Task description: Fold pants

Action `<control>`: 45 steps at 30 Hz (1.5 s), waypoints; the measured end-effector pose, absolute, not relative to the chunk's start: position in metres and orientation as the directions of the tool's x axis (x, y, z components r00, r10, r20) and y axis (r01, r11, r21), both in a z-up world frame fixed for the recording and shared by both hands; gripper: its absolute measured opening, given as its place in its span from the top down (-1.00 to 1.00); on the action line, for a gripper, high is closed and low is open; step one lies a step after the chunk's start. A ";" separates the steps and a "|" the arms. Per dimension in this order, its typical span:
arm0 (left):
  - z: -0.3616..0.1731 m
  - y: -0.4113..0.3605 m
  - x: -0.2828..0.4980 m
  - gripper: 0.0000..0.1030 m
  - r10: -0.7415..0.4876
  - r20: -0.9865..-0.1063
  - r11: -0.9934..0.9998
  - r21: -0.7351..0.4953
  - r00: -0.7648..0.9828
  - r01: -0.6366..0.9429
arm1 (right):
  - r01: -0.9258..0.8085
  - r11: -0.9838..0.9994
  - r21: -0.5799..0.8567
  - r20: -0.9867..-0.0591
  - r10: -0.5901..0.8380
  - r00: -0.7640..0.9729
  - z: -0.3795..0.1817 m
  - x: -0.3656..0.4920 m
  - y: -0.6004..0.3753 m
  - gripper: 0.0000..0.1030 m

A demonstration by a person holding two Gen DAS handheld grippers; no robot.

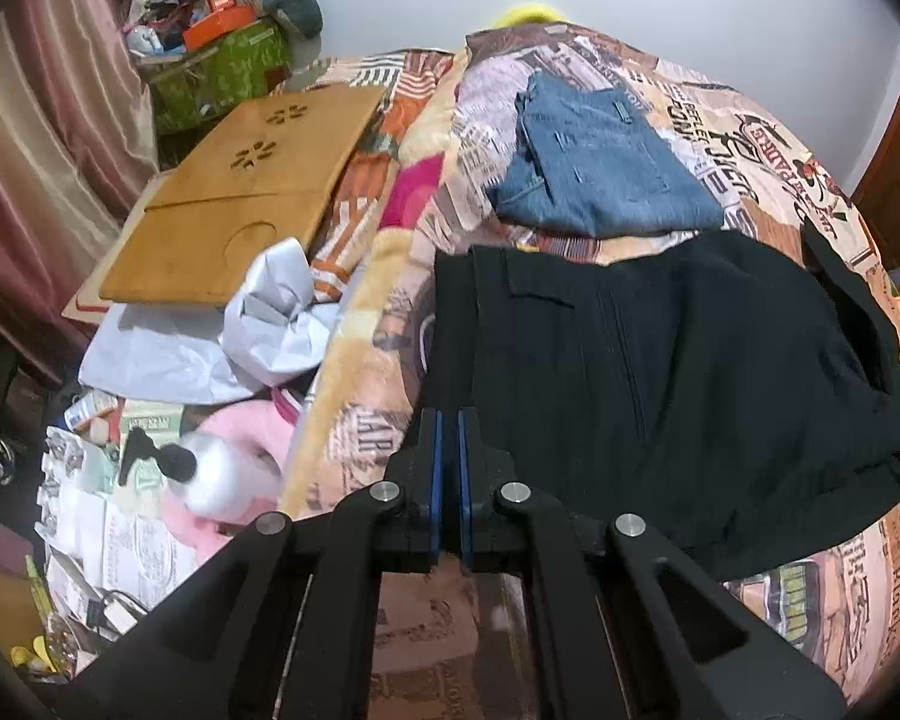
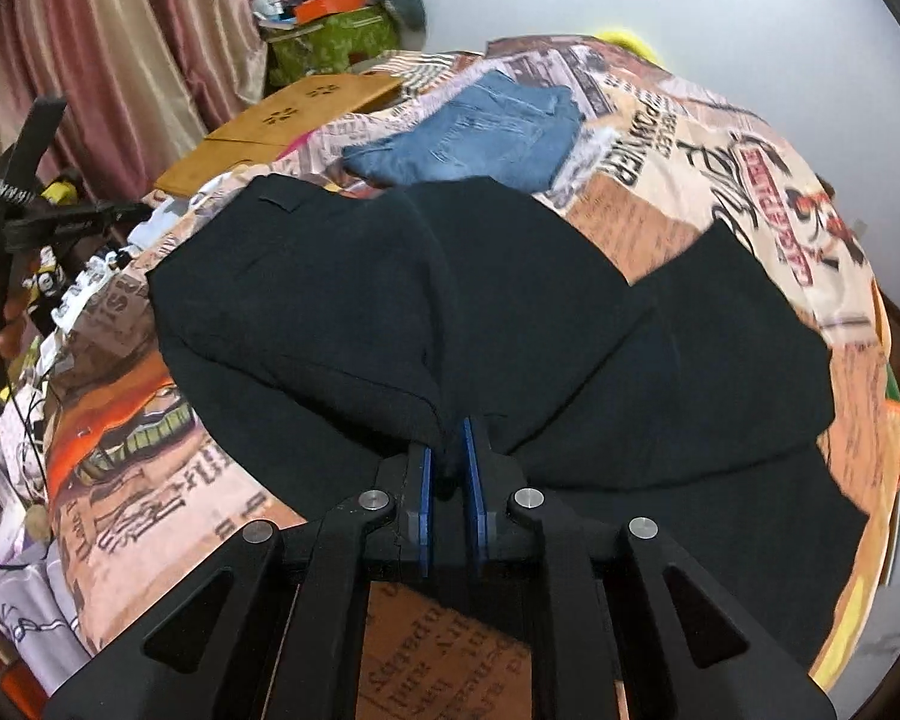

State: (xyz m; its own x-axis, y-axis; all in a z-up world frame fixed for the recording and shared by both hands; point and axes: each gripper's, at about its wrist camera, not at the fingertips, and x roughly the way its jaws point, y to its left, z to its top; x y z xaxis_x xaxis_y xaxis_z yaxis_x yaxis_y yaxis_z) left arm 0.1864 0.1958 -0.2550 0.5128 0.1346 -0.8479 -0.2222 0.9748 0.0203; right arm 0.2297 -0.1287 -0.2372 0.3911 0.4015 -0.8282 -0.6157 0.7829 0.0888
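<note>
Black pants (image 1: 660, 372) lie spread on a printed bedspread (image 1: 750, 144), waistband toward the left. My left gripper (image 1: 448, 420) is shut with nothing visibly between its blue pads, near the pants' near-left edge. In the right wrist view, the black pants (image 2: 342, 300) are bunched and lifted in folds. My right gripper (image 2: 447, 444) is shut on a pinch of the black fabric. The left gripper's arm (image 2: 24, 204) shows at the left edge.
Folded blue jeans (image 1: 594, 162) lie on the bed beyond the black pants, also in the right wrist view (image 2: 468, 138). A wooden lap tray (image 1: 240, 180) and crumpled white paper (image 1: 270, 312) sit left. Clutter (image 1: 120, 480) covers the floor beside the bed.
</note>
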 end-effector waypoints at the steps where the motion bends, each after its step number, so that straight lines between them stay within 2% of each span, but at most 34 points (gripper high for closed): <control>1: -0.256 0.194 0.187 0.93 0.131 -0.850 0.976 0.021 0.510 -0.217 | -0.611 0.786 0.096 -0.836 0.397 0.379 -0.238 0.228 -0.129 0.42; 3: -0.257 0.187 0.189 0.93 0.128 -0.855 0.979 0.028 0.503 -0.202 | -0.604 0.791 0.104 -0.847 0.388 0.362 -0.237 0.228 -0.134 0.25; 5: -0.256 0.182 0.193 0.91 0.125 -0.856 0.982 0.034 0.501 -0.187 | -0.608 0.787 0.105 -0.846 0.392 0.360 -0.231 0.226 -0.142 0.25; 8: -0.254 0.171 0.201 0.73 0.115 -0.859 0.986 0.037 0.499 -0.164 | -0.583 0.809 0.072 -0.846 0.359 0.394 -0.223 0.227 -0.157 0.18; 10: -0.251 0.163 0.207 0.49 0.106 -0.860 0.988 0.032 0.499 -0.154 | -0.552 0.831 0.070 -0.840 0.347 0.416 -0.216 0.232 -0.171 0.10; 12: -0.248 0.155 0.214 0.05 0.108 -0.857 0.989 0.038 0.504 -0.146 | -0.512 0.856 0.078 -0.831 0.339 0.440 -0.208 0.241 -0.189 0.09; 13: -0.244 0.149 0.218 -0.06 0.108 -0.851 0.990 0.043 0.514 -0.137 | -0.496 0.864 0.080 -0.829 0.334 0.448 -0.205 0.245 -0.193 0.08; 17: -0.231 0.129 0.235 -0.30 0.113 -0.839 0.992 0.068 0.532 -0.103 | -0.421 0.904 0.076 -0.815 0.300 0.496 -0.194 0.266 -0.215 0.08; 19: -0.226 0.120 0.244 -0.55 0.119 -0.836 0.992 0.082 0.535 -0.093 | -0.393 0.916 0.082 -0.811 0.291 0.508 -0.191 0.278 -0.221 0.08; 21: -0.220 0.112 0.252 -0.69 0.104 -0.829 0.994 0.075 0.549 -0.076 | -0.368 0.926 0.087 -0.802 0.284 0.525 -0.188 0.293 -0.228 0.04; 24: -0.213 0.101 0.267 -0.73 0.077 -0.821 0.997 0.055 0.565 -0.056 | -0.341 0.937 0.082 -0.787 0.271 0.554 -0.187 0.312 -0.232 -0.18; 33: -0.222 0.073 0.313 -0.74 0.037 -0.823 0.999 0.039 0.567 -0.009 | -0.308 0.948 0.076 -0.790 0.246 0.562 -0.209 0.387 -0.228 -0.18; 45: -0.279 0.068 0.362 -0.74 0.027 -0.874 1.000 0.031 0.486 0.000 | -0.294 0.949 0.113 -0.844 0.248 0.476 -0.275 0.477 -0.205 -0.17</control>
